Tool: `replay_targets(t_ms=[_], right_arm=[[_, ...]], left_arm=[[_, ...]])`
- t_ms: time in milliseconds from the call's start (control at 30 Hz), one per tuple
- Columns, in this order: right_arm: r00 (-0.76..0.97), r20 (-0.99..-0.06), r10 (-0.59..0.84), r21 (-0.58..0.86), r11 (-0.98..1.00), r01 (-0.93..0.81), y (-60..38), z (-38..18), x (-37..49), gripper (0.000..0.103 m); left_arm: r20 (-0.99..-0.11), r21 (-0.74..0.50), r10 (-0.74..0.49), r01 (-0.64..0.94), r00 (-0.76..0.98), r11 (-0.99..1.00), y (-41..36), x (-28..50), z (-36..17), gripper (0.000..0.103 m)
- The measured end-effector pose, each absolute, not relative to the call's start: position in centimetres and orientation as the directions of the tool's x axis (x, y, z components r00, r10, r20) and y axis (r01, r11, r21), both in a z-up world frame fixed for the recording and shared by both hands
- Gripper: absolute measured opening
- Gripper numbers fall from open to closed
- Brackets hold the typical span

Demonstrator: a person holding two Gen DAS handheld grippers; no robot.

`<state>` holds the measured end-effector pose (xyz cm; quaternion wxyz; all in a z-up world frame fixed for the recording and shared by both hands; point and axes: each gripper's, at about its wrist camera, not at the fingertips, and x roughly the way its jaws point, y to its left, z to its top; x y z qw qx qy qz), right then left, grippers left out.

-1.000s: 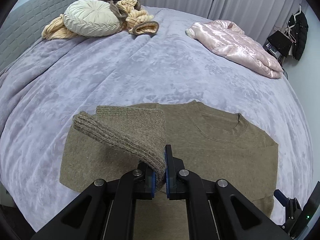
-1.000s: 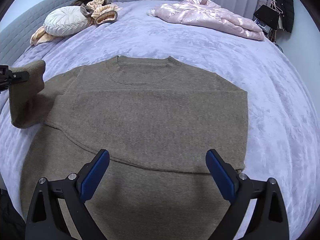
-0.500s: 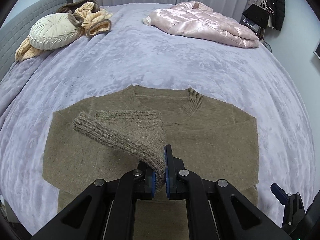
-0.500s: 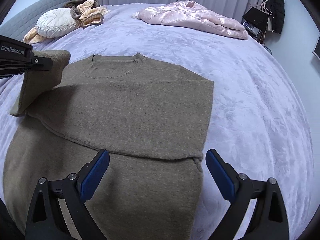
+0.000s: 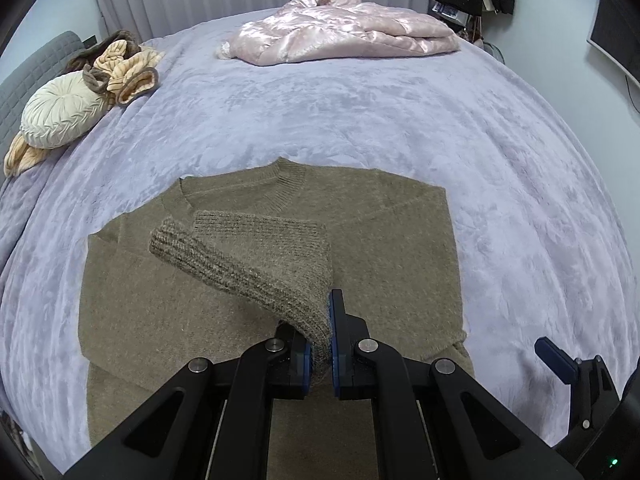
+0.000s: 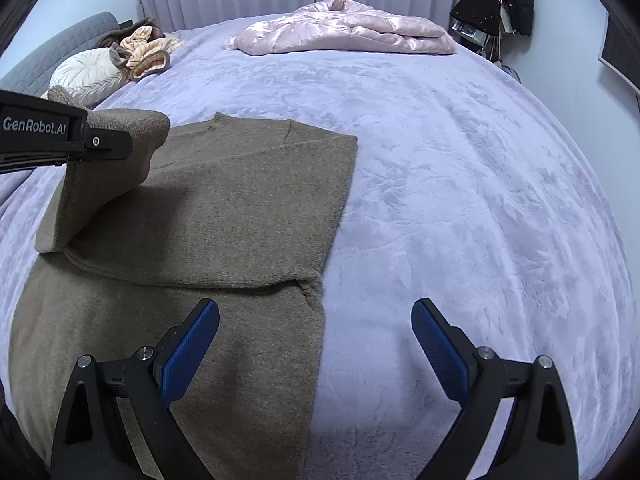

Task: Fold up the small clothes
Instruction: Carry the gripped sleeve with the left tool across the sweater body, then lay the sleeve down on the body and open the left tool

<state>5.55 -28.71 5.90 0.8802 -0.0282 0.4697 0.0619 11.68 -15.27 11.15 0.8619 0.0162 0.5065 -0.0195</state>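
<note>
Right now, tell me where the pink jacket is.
The pink jacket lies at the far side of the bed, below the curtains, well beyond the brown sweater and right of the round cushion.

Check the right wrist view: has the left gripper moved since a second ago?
Yes. The left gripper, clamped on the sleeve, has come rightward over the sweater, toward its collar.

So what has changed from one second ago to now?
The left claw, shut on the sleeve cuff, has carried it across the brown sweater toward its right side. The right claw shifted right, now half over the bare blanket. Nothing was released; the right claw stays open, the sweater body unmoved.
</note>
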Motion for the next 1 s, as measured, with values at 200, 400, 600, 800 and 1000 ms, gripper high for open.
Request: replay_targets(t_ms=[200, 400, 600, 800, 1000], right_arm=[[0.547, -0.833, 0.083, 0.029, 0.994, -0.106, -30.3, 5.3, 5.3, 0.098], [0.54, -0.837, 0.085, 0.053, 0.996, -0.075, -31.5, 4.6, 5.6, 0.098], [0.538, -0.839, 0.084, 0.059, 0.996, -0.064, -31.9, 4.2, 5.6, 0.098], [0.54, -0.839, 0.075, 0.059, 0.997, -0.047, -32.5, 4.4, 5.1, 0.098], [0.561, -0.824, 0.078, 0.072, 0.997, -0.033, -32.9, 5.5, 4.2, 0.098]], left_arm=[[-0.888, 0.047, -0.016, 0.125, 0.459, 0.991, -17.9, 10.1, 9.0, 0.008], [-0.911, 0.048, -0.018, 0.149, 0.413, 0.988, -19.0, 9.9, 6.2, 0.008], [-0.913, 0.017, -0.049, 0.156, 0.405, 0.988, -18.6, 10.1, 4.8, 0.009], [-0.923, -0.047, -0.101, 0.153, 0.372, 0.987, -18.0, 10.4, 4.9, 0.009], [-0.923, -0.264, -0.297, 0.161, 0.243, 0.951, -17.2, 10.9, 4.8, 0.103]])
